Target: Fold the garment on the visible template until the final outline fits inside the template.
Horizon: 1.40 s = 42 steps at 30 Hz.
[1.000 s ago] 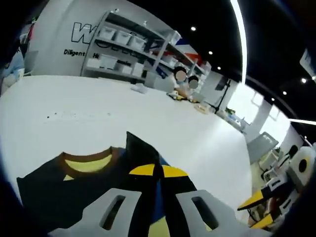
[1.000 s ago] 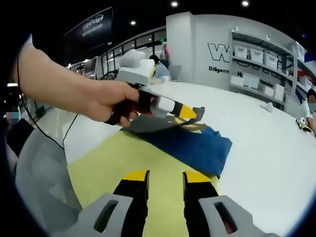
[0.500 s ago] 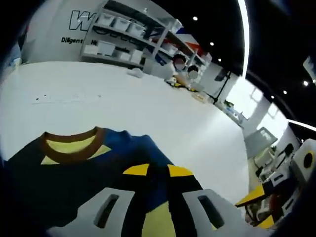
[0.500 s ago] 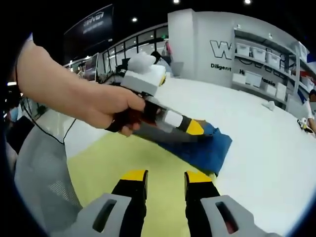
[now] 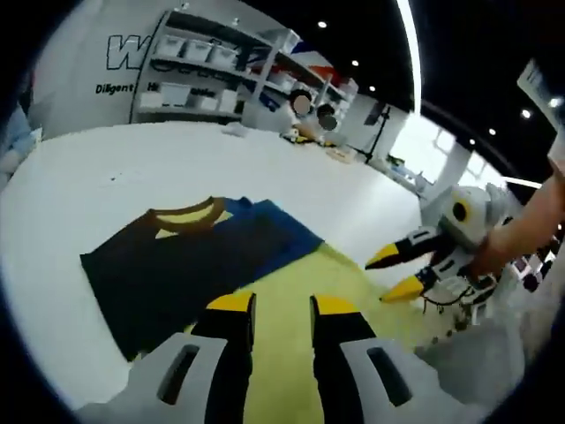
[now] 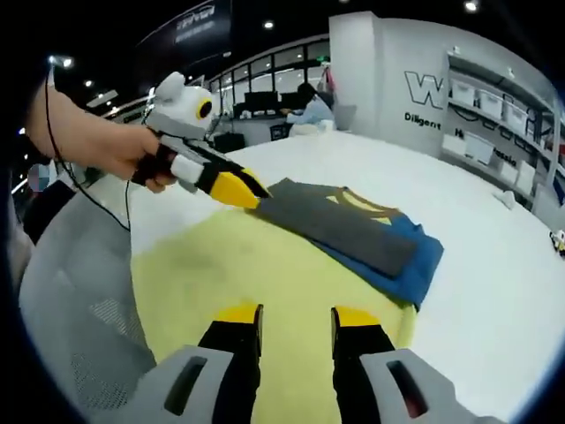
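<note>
My left gripper (image 5: 269, 309) has let go of the T-shirt (image 5: 185, 256) and pulled back, fingers parted and empty like my right gripper's (image 6: 296, 318). The folded shirt lies flat, partly overhanging the yellow template (image 6: 265, 283) onto the white surface (image 6: 494, 300); more folding seems needed.
</note>
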Available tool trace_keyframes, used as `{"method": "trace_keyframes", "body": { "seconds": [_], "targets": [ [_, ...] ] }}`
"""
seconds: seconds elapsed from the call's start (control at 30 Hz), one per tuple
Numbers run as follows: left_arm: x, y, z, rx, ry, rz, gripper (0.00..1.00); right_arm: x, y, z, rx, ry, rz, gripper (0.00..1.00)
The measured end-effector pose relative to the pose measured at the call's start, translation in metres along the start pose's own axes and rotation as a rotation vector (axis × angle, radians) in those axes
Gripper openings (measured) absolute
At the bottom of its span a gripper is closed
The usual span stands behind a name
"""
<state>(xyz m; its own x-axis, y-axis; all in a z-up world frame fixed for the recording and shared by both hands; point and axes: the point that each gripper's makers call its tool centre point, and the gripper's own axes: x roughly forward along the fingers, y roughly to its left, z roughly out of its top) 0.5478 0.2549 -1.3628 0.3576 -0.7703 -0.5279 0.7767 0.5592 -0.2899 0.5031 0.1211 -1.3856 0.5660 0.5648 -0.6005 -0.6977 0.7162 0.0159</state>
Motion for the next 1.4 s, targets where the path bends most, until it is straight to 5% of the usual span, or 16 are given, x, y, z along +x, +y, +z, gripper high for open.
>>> {"method": "trace_keyframes", "body": {
  "seconds": [0.2, 0.33, 0.5, 0.63, 0.8, 1.17, 1.4],
  "targets": [
    [-0.067, -0.015, -0.077, 0.164, 0.166, -0.037, 0.19, -0.014, 0.02, -0.025, -0.132, 0.043, 0.127, 0.26],
    [-0.092, -0.031, -0.113, 0.284, 0.265, -0.086, 0.19, -0.028, 0.03, -0.045, -0.201, 0.076, 0.208, 0.27],
    [-0.098, -0.048, -0.127, 0.371, 0.296, -0.13, 0.21, -0.042, 0.039, -0.062, -0.294, 0.097, 0.272, 0.28],
    [-0.099, -0.054, -0.15, 0.568, 0.427, -0.165, 0.22, -0.051, 0.046, -0.076, -0.329, 0.115, 0.316, 0.27],
    [-0.097, -0.058, -0.161, 0.65, 0.485, -0.203, 0.21, -0.063, 0.05, -0.096, -0.398, 0.148, 0.333, 0.28],
    [-0.103, -0.049, -0.194, 0.671, 0.565, -0.176, 0.16, -0.085, 0.049, -0.135, -0.514, 0.215, 0.336, 0.22],
    [-0.101, -0.046, -0.186, 0.619, 0.525, -0.124, 0.08, -0.082, 0.037, -0.145, -0.532, 0.236, 0.292, 0.2]
  ]
}}
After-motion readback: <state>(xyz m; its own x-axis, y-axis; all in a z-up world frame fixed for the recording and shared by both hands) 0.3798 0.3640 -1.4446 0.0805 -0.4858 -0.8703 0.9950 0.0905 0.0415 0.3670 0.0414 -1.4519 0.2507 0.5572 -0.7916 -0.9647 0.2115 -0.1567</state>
